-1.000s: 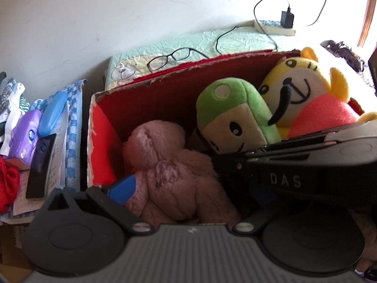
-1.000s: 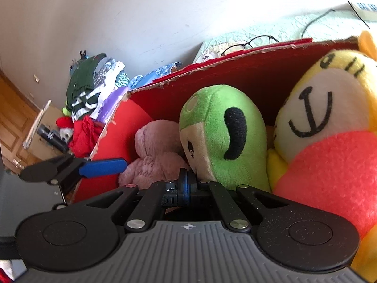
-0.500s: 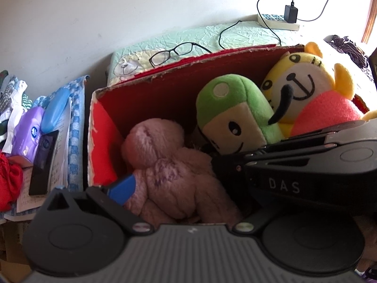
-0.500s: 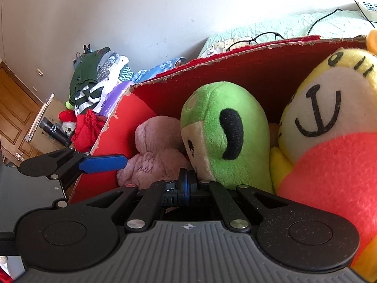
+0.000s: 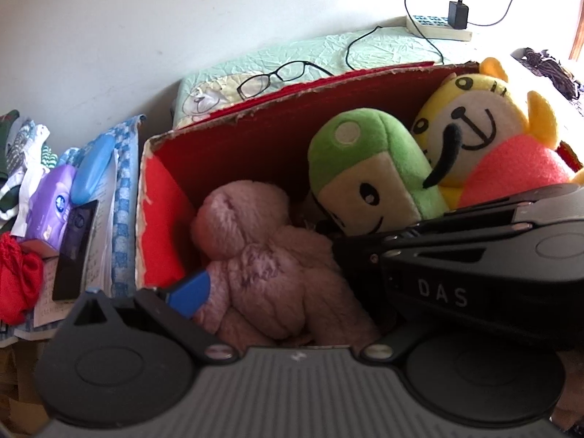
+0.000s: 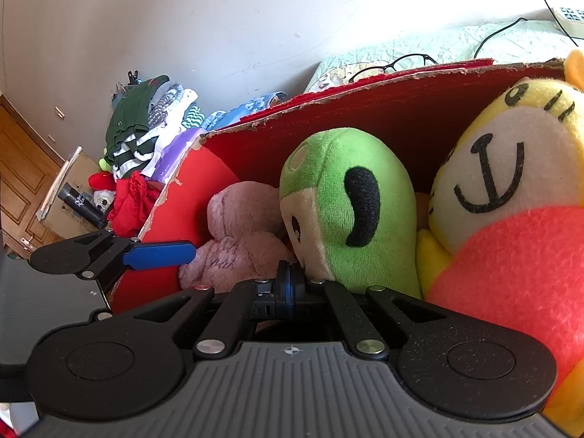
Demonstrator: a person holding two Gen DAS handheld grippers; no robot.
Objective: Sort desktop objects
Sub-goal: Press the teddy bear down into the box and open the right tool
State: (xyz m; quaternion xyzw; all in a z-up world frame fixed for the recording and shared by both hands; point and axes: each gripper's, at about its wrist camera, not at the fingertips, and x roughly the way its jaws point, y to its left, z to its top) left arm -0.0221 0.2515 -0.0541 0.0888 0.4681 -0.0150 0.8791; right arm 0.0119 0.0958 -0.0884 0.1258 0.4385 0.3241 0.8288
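A red cardboard box [image 5: 292,109] holds three plush toys: a pink bear [image 5: 262,255] at the left, a green plush [image 5: 365,168] in the middle and a yellow tiger in a pink top [image 5: 485,135] at the right. My left gripper [image 5: 277,292] is open over the box's near left corner, its blue finger [image 5: 189,292] against the bear's side; the other finger is hidden. My right gripper [image 6: 288,281] is shut, its pads pressed together just in front of the green plush [image 6: 346,200] and beside the bear [image 6: 241,219]. I see nothing between them.
Behind the box, glasses [image 5: 273,76] lie on a pale green cloth beside a power strip [image 5: 438,25] with a charger. Left of the box lie a blue case [image 5: 91,168], a purple tissue pack [image 5: 54,204], a black device [image 5: 75,252] and red cloth [image 5: 18,284]. Clothes [image 6: 146,127] are piled further left.
Both views have shifted slightly, with the box and toys sitting a little lower in frame. The jaws and the toys stand as before.
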